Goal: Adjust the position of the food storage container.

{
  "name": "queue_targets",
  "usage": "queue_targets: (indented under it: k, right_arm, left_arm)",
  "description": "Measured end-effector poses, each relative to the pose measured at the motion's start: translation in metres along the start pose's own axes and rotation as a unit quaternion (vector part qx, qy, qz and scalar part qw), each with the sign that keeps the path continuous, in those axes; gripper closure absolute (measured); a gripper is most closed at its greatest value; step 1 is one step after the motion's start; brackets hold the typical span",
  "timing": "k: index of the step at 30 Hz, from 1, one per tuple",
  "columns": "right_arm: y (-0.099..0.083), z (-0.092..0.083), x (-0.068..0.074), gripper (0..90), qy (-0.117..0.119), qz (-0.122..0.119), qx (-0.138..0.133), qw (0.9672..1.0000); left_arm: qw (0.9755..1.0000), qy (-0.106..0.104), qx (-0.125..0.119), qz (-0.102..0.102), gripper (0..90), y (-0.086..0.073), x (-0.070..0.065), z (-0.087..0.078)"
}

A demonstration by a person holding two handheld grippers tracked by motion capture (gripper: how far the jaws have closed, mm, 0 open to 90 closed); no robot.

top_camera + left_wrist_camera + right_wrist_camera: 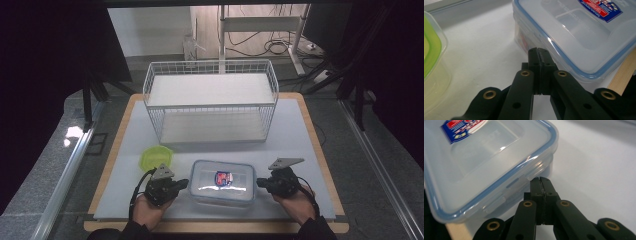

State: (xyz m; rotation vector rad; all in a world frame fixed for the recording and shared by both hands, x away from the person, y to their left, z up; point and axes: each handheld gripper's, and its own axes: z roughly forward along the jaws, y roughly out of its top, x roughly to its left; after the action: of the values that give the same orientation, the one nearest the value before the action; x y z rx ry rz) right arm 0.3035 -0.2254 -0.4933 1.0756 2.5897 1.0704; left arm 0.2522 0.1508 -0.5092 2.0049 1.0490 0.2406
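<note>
I see the clear rectangular plastic container with a blue-rimmed lid [222, 183] flanked by my left gripper [184, 184] at nine o'clock and right gripper [260, 184] at three. Both have their jaws pressed together, empty, tips at the container's sides.

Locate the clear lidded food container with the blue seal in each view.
High view: the food container lies at front centre of the table, between the left gripper and right gripper.
Left gripper view: upper right, just beyond the shut jaws.
Right gripper view: upper left, beside the shut jaws.
Shared landmark: the red-and-blue label on its lid.
</note>
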Motion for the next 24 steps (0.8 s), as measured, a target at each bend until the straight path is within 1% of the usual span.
queue_targets:
  k: [2,4,6,7,9,11,12,13,14,15,16,20,21,22,24]
  right_arm:
    - [0.004,0.004,-0.002,90.0,-0.007,-0.003,0.001,1.0]
    - [0.005,0.005,-0.003,90.0,-0.006,0.0,0.0,1.0]
    - [0.003,0.005,-0.003,89.7,-0.001,0.005,-0.006,1.0]
    - [0.002,0.004,-0.003,87.4,0.002,0.004,-0.007,1.0]
    - [0.001,0.001,-0.001,80.5,-0.014,-0.009,-0.007,0.9998]
    - [-0.001,-0.002,0.0,72.7,-0.023,-0.019,-0.01,0.9995]
    - [-0.002,-0.004,0.0,67.8,-0.026,-0.019,-0.012,0.9994]
    - [-0.004,-0.005,0.0,63.9,-0.027,-0.02,-0.015,0.9993]
    - [-0.005,-0.006,-0.002,59.5,-0.025,-0.018,-0.018,0.9994]
    - [-0.006,-0.007,-0.002,56.3,-0.028,-0.016,-0.019,0.9993]
    - [-0.006,-0.008,-0.002,52.8,-0.03,-0.013,-0.019,0.9993]
    - [-0.006,-0.011,-0.003,40.8,-0.038,-0.01,-0.033,0.9987]
    - [-0.006,-0.011,-0.003,40.8,-0.038,-0.01,-0.033,0.9987]
    - [-0.006,-0.014,-0.005,34.6,-0.038,-0.01,-0.042,0.9983]
    - [-0.007,-0.016,-0.006,29.6,-0.038,-0.008,-0.049,0.998]
  left_arm:
    - [1.0,0.0,0.0,-0.001,90.0,0.0,0.001,0.0]
    - [1.0,-0.004,-0.001,0.0,89.9,0.0,0.002,0.0]
    - [1.0,-0.003,0.001,0.007,89.4,0.0,0.003,0.0]
    - [0.9999,0.001,0.002,0.013,85.7,0.0,0.003,-0.001]
    - [0.9995,0.018,-0.001,0.026,80.0,-0.001,0.004,-0.005]
    - [0.9992,0.025,-0.01,0.029,73.2,-0.001,0.006,-0.009]
    - [0.999,0.032,-0.015,0.029,67.3,-0.002,0.007,-0.011]
    - [0.999,0.032,-0.015,0.029,60.8,-0.002,0.007,-0.011]
    - [0.9981,0.045,-0.025,0.033,52.2,-0.005,0.009,-0.013]
    - [0.9978,0.051,-0.025,0.034,47.7,-0.006,0.009,-0.014]
    - [0.9976,0.056,-0.027,0.032,45.7,-0.007,0.01,-0.015]
    - [0.9973,0.055,-0.037,0.031,33.9,-0.009,0.012,-0.016]
    - [0.9973,0.055,-0.037,0.031,30.3,-0.009,0.012,-0.016]
    - [0.9975,0.045,-0.045,0.03,25.1,-0.008,0.013,-0.016]
    - [0.9974,0.044,-0.048,0.03,20.1,-0.008,0.013,-0.016]
